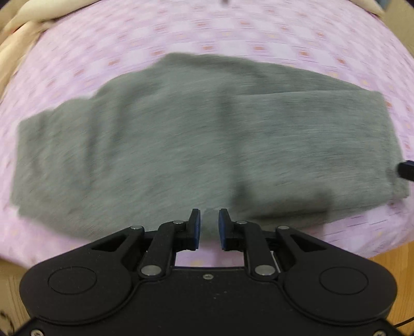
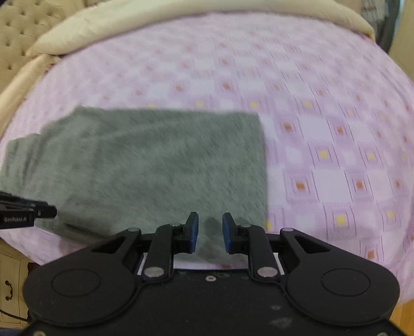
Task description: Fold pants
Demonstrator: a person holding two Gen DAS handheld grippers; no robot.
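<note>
Grey pants (image 1: 194,142) lie folded into a wide flat band across the pink checked bedsheet (image 1: 233,33). My left gripper (image 1: 209,222) hovers over their near edge, its blue pads apart with nothing pinched between them. In the right wrist view the pants (image 2: 155,168) end in a straight edge on the right. My right gripper (image 2: 210,224) stands over the near edge by that end, jaws apart, with the cloth lying flat beneath. The tip of the right gripper (image 1: 406,172) shows at the pants' right end, and the left gripper (image 2: 28,212) comes in from the left.
A beige duvet (image 2: 181,15) is bunched along the far side of the bed, with a tufted headboard (image 2: 15,31) at the far left. Bare pink sheet (image 2: 336,129) spreads right of the pants. Wooden floor (image 1: 388,256) and a cream nightstand (image 2: 10,284) lie below the bed's near edge.
</note>
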